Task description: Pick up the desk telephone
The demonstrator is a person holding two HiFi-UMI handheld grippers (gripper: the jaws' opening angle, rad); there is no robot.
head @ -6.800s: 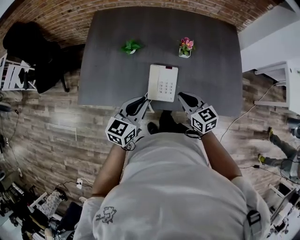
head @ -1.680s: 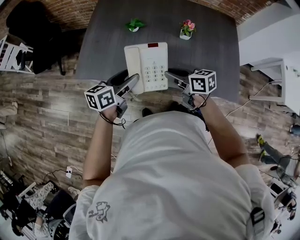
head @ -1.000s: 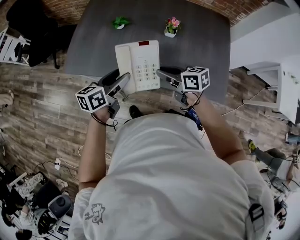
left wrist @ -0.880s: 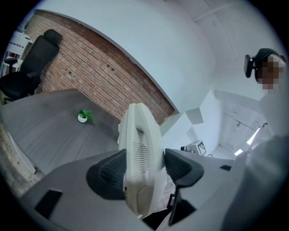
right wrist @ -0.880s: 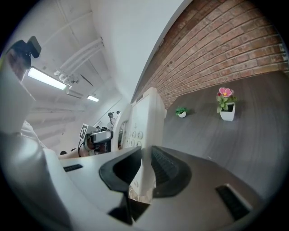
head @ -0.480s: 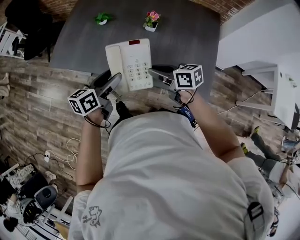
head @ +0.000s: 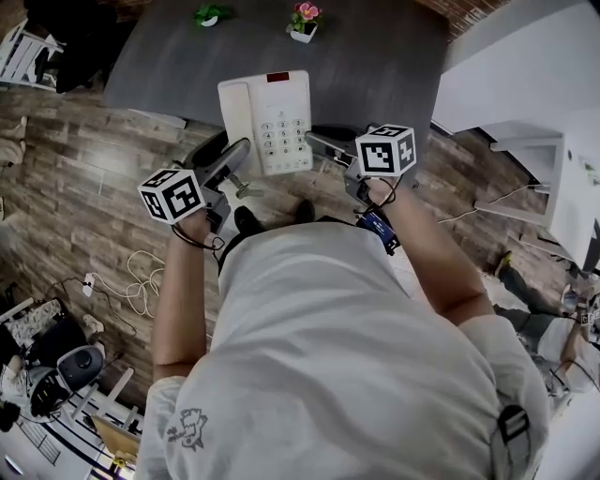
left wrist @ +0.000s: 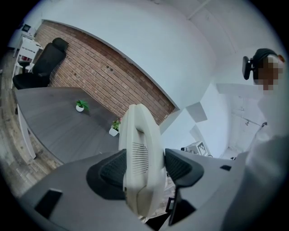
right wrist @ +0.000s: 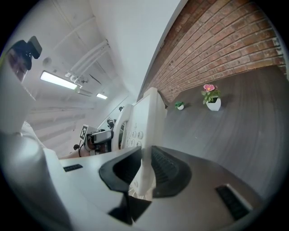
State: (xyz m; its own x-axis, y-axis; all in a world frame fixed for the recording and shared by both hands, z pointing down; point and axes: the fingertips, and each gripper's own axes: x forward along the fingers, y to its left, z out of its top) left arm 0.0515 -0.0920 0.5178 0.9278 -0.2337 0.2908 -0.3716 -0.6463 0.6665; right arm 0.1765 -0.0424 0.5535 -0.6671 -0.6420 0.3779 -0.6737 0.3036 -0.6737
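The white desk telephone (head: 267, 122) hangs in the air over the front edge of the dark grey table (head: 375, 56), held between both grippers. My left gripper (head: 234, 157) is shut on its left, handset side; in the left gripper view the telephone's side (left wrist: 139, 149) fills the gap between the left gripper's (left wrist: 142, 169) pads. My right gripper (head: 323, 145) is shut on the thin right edge. In the right gripper view the telephone (right wrist: 145, 122) shows its keypad, and the right gripper's (right wrist: 146, 173) pads press on that edge.
A small green plant (head: 208, 14) and a pink-flower pot (head: 305, 21) stand at the table's far side. A black office chair (left wrist: 43, 63) is at the table's left end. White furniture (head: 562, 178) stands at the right. Cables (head: 127, 286) lie on the wooden floor.
Both grippers have carried the telephone back from the table toward the person; more of it now hangs past the front edge. Both grips are unchanged.
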